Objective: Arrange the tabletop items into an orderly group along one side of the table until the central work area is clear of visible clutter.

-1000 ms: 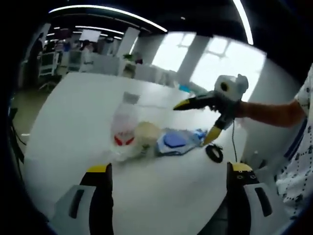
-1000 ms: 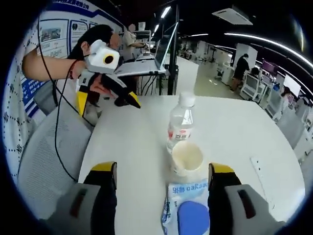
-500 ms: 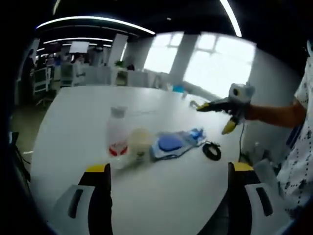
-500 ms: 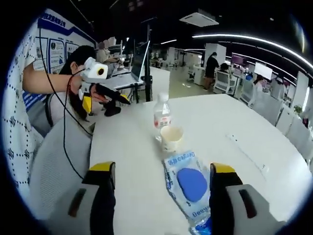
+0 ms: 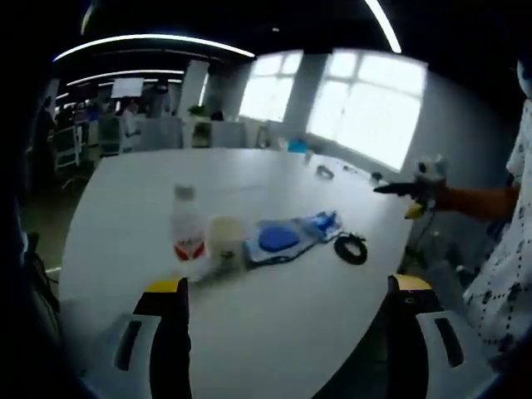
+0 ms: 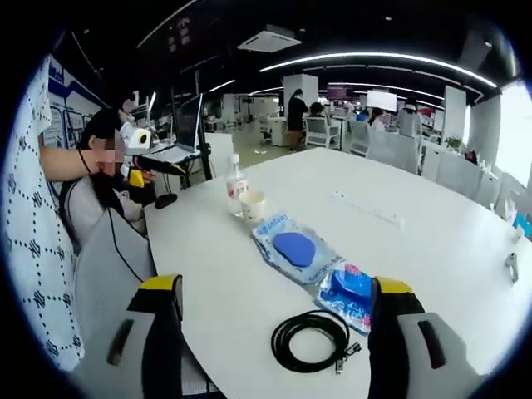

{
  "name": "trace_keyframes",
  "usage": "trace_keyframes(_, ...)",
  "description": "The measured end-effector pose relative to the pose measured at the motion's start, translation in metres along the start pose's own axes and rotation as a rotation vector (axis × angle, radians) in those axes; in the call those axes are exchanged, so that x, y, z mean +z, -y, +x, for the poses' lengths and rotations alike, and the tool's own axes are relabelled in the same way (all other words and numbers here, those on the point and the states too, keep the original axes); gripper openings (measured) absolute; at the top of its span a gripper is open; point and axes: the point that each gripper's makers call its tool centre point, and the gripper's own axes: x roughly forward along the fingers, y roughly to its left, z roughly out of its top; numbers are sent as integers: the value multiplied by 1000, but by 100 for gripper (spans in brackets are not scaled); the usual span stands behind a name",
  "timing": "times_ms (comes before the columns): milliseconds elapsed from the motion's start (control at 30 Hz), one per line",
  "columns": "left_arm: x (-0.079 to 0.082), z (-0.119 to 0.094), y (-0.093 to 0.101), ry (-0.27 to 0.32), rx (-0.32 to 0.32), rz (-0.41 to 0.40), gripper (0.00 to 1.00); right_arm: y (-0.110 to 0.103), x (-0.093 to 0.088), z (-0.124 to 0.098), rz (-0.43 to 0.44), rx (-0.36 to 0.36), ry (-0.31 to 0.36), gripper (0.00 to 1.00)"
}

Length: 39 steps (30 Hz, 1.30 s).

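- A laptop [image 6: 184, 126] stood open on a stand, far ahead and left of the right fingers.
- An office chair [image 6: 100, 266] sat just left of the right fingers, by the counter's edge.
- People [image 6: 297, 104] stood far ahead of the right fingers, among white desks.
- Bright windows [image 5: 366, 104] lay far ahead and right of the left fingers.
- Ceiling light strips [image 6: 374, 58] ran overhead.

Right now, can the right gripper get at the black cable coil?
Probably yes. The black cable coil lies on bare table just ahead of the right gripper, whose jaws stand open, with nothing between them. The blue packet sits beside it, apart.
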Motion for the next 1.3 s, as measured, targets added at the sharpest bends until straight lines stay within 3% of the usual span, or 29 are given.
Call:
trace_keyframes(233, 3, -8, 18, 18, 2, 34, 96, -1, -15, -33, 33, -50, 31, 96)
trace_keyframes(400, -8, -10, 30, 10, 5, 41, 96, -4, -33, -46, 59, -82, 34, 99)
trace_keyframes(467, -12, -12, 35, 16, 0, 42, 96, 4, -50, -52, 81, -90, 26, 99)
trace_keyframes(667, -14, -18, 48, 34, 10, 41, 96, -1, -60, -67, 116, -128, 43, 99)
trace_keyframes(933, -18, -24, 57, 46, 27, 40, 96, -1, -79, -77, 128, -177, 19, 99)
trace_keyframes(1300, -23, -28, 56, 66, 50, 25, 96, -10, -80, -75, 124, -175, 8, 97)
